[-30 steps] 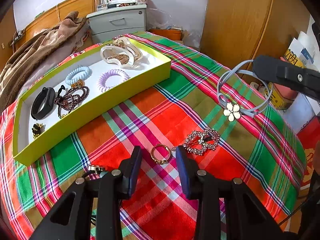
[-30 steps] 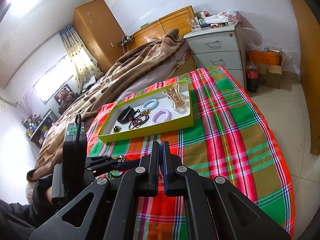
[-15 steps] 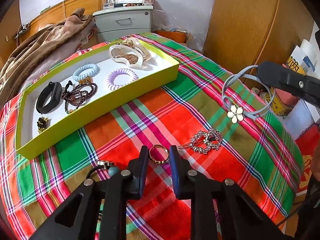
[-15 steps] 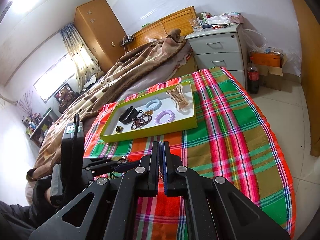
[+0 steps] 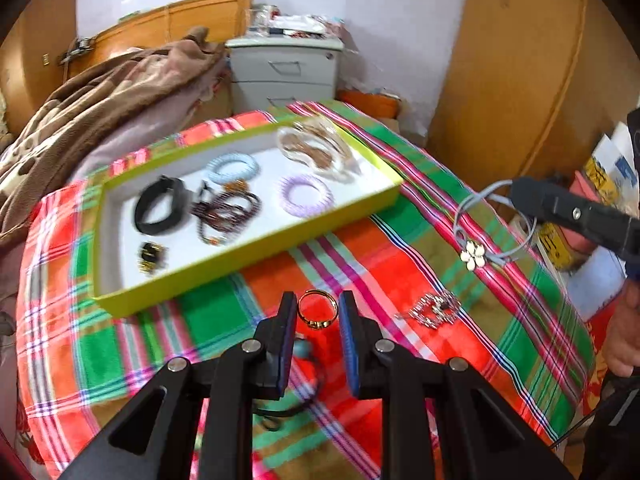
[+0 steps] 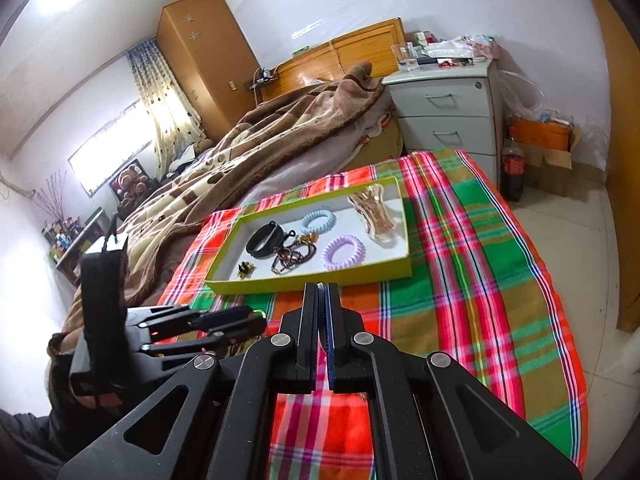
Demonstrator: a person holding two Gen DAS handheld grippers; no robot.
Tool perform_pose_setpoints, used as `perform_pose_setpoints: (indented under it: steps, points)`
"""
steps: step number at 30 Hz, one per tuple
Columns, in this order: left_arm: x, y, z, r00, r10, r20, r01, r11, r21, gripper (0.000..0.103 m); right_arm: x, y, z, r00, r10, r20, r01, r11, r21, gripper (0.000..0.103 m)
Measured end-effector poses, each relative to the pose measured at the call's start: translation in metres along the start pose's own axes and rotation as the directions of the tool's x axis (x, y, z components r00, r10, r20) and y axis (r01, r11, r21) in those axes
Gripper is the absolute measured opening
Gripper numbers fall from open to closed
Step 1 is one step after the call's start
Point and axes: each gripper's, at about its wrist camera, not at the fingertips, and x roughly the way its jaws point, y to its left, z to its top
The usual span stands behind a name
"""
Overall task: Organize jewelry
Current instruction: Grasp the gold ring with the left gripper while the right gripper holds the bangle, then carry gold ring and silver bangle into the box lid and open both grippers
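My left gripper is shut on a gold ring and holds it above the plaid cloth, near the front wall of the yellow-green tray. The tray holds a black band, a dark bead bracelet, blue and purple coil ties, a clear hair claw and a small gold piece. My right gripper is shut on a grey headband with a white flower, held in the air at the right. The left gripper also shows in the right wrist view.
A rhinestone clip lies on the plaid cloth right of the left gripper. A turquoise bead on a black cord lies under the left fingers. A brown blanket, a grey drawer cabinet and a wooden wardrobe stand beyond.
My left gripper closed on the gold ring and lifted it off the cloth toward the tray. The right gripper stayed shut on the headband, drifting slightly.
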Motion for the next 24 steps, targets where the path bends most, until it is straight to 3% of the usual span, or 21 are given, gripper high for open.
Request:
perform_pose_setpoints:
  steps: [14, 24]
  points:
    - [-0.017, 0.054, 0.025, 0.996, 0.072, 0.051, -0.067, 0.995, -0.078, 0.022, 0.051, 0.019, 0.04, 1.0, 0.005, -0.028, -0.006, 0.999, -0.048, 0.003]
    - [0.001, 0.081, 0.04, 0.996, 0.079, 0.041, -0.073, 0.99, -0.122, 0.022, 0.108, 0.022, 0.066, 0.996, -0.01, -0.084, 0.005, 0.999, -0.054, 0.003]
